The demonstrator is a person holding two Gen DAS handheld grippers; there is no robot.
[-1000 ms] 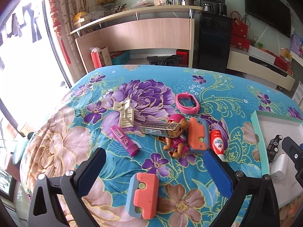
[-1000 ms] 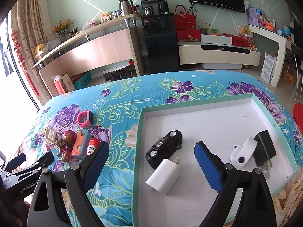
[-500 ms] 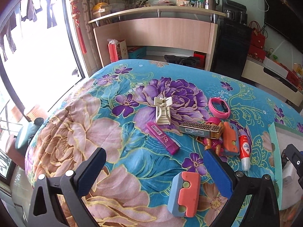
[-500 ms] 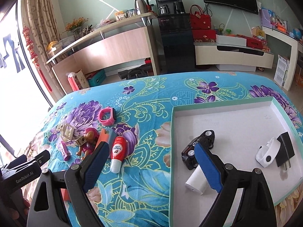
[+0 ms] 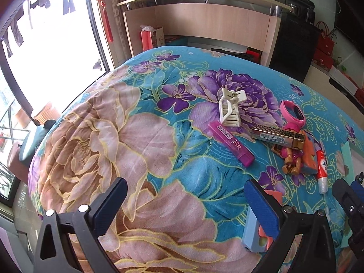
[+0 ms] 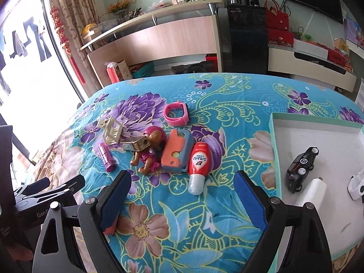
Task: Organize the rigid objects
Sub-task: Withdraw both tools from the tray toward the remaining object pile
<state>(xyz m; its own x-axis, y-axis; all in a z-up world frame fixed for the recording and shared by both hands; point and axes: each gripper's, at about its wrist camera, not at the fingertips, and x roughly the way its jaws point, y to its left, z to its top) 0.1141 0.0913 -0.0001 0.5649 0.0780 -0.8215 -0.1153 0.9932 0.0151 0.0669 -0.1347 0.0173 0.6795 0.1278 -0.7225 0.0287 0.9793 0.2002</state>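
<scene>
Right wrist view is showing the red-and-white plastic tube (image 6: 198, 165) lying between and just ahead of the right gripper (image 6: 182, 195), whose released jaws are gaping wide, its long axis running almost straight away from them, white cap nearest. Left gripper (image 5: 184, 207), also gaping, is pointing at bare flowered bedspread (image 5: 113, 136), so the right is nearer. Eight loose pieces are waiting: one tube, two orange-and-blue foam blocks (image 6: 176, 151), and five singles; the white tray (image 6: 318, 218) is holding three visible things.

Bedspread (image 6: 227, 95) is soft fleecy cloth, matt. Hair clip (image 5: 229, 109) cream plastic w/ slight gloss; tube (image 6: 198, 166) glossy plastic; gold box (image 5: 277, 136) shiny, metallic-looking. Toy car (image 6: 301, 168) glossy black. Tray (image 6: 318, 122) matt, looks like card. Gripper pads (image 6: 250, 202) textured blue, rubbery.
</scene>
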